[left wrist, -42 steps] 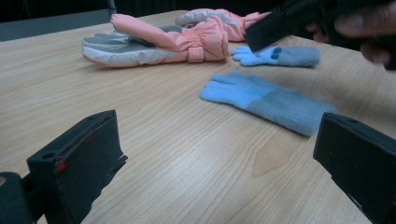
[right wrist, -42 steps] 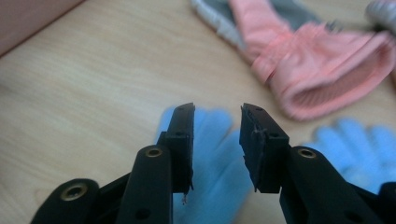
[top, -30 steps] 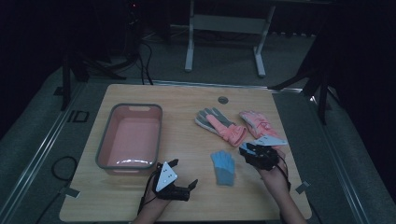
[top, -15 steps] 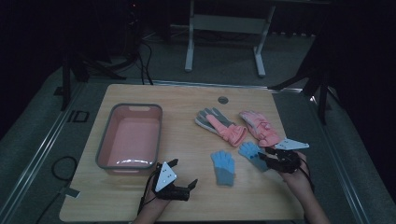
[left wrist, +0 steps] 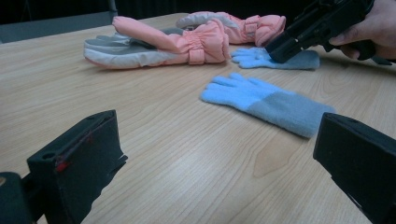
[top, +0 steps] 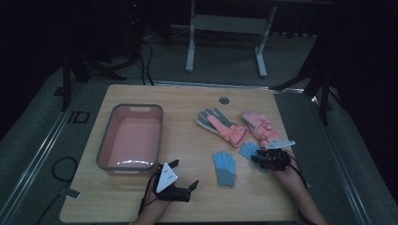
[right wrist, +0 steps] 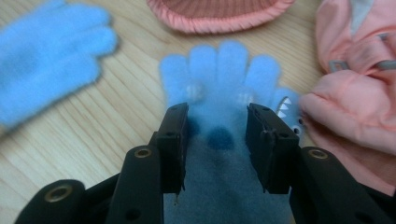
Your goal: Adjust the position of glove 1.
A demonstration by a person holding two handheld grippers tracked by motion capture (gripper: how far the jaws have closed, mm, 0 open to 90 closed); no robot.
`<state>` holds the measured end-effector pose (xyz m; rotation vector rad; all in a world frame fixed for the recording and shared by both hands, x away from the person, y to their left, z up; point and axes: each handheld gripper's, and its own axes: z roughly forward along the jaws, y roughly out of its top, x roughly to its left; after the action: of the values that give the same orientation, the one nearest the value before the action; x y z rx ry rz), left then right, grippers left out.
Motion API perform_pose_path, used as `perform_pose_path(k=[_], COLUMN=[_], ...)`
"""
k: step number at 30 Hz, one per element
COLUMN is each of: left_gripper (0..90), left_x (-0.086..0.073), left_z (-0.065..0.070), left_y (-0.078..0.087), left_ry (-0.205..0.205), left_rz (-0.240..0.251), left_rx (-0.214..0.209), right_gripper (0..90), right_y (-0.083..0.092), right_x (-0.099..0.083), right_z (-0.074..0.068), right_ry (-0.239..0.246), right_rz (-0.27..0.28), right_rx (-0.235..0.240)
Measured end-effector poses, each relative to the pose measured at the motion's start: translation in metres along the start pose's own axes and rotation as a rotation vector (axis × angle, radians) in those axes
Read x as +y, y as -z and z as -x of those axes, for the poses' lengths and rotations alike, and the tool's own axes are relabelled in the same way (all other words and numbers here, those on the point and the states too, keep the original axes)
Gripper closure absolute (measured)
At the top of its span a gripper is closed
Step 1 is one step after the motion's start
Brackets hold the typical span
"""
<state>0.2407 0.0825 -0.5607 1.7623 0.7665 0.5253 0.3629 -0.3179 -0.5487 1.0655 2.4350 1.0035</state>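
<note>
Dark room, wooden surface lit from above, metal frame legs behind it.

High view: pink bin is the landmark. To its right lie two pink ski gloves, and nearer the person two small blue gloves. Right gripper sits over the far blue glove, the one farthest from the bin. Left gripper rests just off the bin's near corner, holding nothing.

Left gripper view: its fingers stand wide apart over bare wood. Near blue glove lies flat ahead; beyond it the right gripper presses down on the far blue glove's cuff (tip looks to be touching the fabric).

Right gripper view: fingers straddle the far blue glove at the palm, partly closed; the jaws have just been closing, fabric between them, but I can't say the pads are pinching yet. A pink glove crowds the right edge.

Step, as I read it: grasping the far blue glove, likely for the bin. Next: finish closing on the fabric only, without snagging the adjacent pink glove, then lift and carry across to the bin.
</note>
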Motion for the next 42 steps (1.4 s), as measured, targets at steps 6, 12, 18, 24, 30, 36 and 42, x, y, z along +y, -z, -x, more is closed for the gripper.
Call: perform_pose_path(k=[6,12,18,24,30,36,42], left_gripper=[1.1,1.1,1.1,1.1,1.1,1.1,1.1], left_x=[0.0,0.0,0.0,0.0,0.0,0.0,0.0], left_z=[0.0,0.0,0.0,0.001,0.001,0.001,0.001], left_y=[0.0,0.0,0.0,0.0,0.0,0.0,0.0], left_ry=[-0.001,0.002,-0.003,-0.009,-0.008,-0.007,-0.009], left_rz=[-0.001,-0.001,-0.002,-0.001,-0.002,-0.003,-0.002], left_rx=[0.001,0.002,0.001,0.004,0.006,0.003,0.0], right_gripper=[80.4,85.9,86.3,86.3,86.4,86.3,75.9], right_y=[0.0,0.007,0.047,0.075,0.072,0.057,0.031], right_x=[-0.001,0.005,0.016,0.012,-0.006,-0.015,-0.024], right_z=[-0.003,-0.023,-0.055,-0.071,-0.079,-0.084,-0.083], right_ry=[-0.002,-0.061,-0.163,-0.287,-0.4,-0.422,-0.389], right_rz=[0.009,-0.003,0.064,0.094,0.075,0.047,-0.037], right_rx=[-0.012,-0.128,-0.229,-0.334,-0.41,-0.397,-0.376])
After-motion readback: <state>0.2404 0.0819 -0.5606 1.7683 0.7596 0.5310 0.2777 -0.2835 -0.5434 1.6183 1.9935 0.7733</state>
